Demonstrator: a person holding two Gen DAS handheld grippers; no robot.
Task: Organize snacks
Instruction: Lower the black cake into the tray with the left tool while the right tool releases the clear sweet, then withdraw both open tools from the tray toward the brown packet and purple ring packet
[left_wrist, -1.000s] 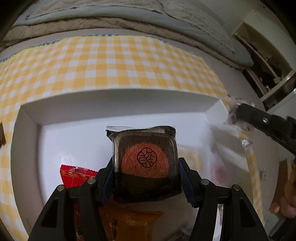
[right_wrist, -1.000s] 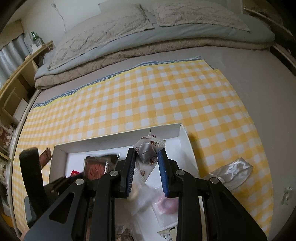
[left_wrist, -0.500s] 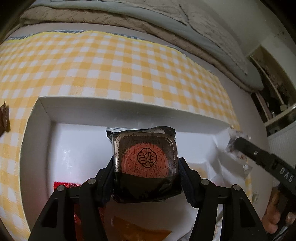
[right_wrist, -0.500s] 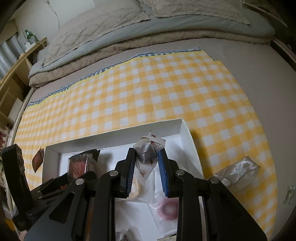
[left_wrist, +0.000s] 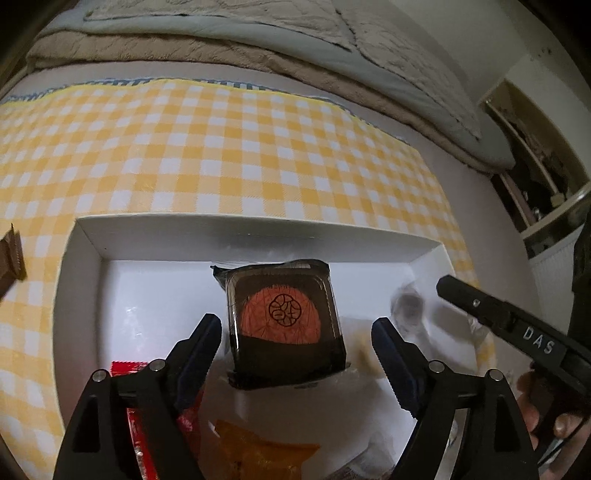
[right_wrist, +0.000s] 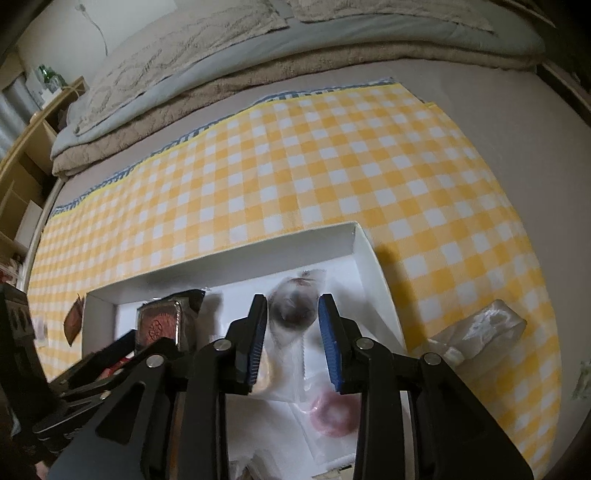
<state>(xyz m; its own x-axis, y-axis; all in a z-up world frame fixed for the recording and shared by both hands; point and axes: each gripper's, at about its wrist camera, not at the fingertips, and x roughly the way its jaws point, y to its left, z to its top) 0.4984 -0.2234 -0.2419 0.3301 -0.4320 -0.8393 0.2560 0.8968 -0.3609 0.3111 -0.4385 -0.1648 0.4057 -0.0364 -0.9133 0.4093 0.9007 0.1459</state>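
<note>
Inside white box (left_wrist: 258, 236), parted tongs (left_wrist: 295, 332)

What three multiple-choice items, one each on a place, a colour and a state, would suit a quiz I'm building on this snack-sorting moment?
1. Where is the dark square pastry pack with the orange round seal?
A. inside the shallow white cardboard box
B. on the yellow-and-white checked cloth
C. on the grey bedding

2. What colour is the flat wrapper at the box's near left, in the left wrist view?
A. green
B. red
C. blue

3. How do the left gripper's jaws stand?
A. shut on the pastry pack
B. shut on nothing
C. open, a gap on each side of the pack

Key: 1 A, the white walls surround the pack. 2 B, red shows beside the left jaw. 3 C, the box floor shows between each jaw and the pack.
</note>
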